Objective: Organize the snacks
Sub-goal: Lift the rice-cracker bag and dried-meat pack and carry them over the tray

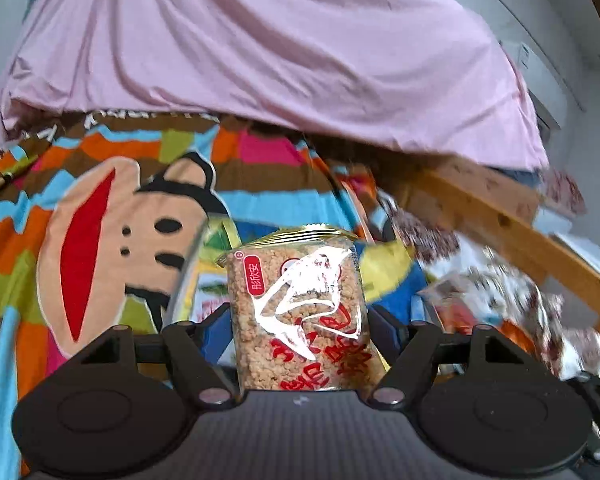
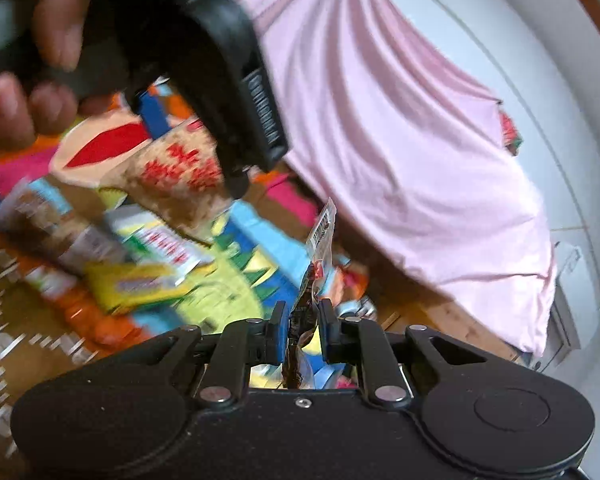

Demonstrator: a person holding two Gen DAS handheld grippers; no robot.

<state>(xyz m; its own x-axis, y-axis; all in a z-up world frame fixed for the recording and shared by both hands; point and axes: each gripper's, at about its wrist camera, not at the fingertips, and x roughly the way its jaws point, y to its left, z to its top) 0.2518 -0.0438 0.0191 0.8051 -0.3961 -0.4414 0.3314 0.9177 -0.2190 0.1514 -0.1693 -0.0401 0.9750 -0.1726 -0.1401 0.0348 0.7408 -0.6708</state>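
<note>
Left gripper [image 1: 300, 320] clamped on a clear rice-cracker packet [image 1: 300, 312], raised above the cartoon blanket [image 1: 100, 240]. Further right on that blanket, a blurred heap of snack packets [image 1: 500, 300] near a wooden rail [image 1: 520, 220]. Right gripper [image 2: 303, 332] nearly closed, pinching a thin dark sachet [image 2: 314, 276] edge-on above the same blanket. Behind, draped pink cloth [image 1: 280, 40].
</note>
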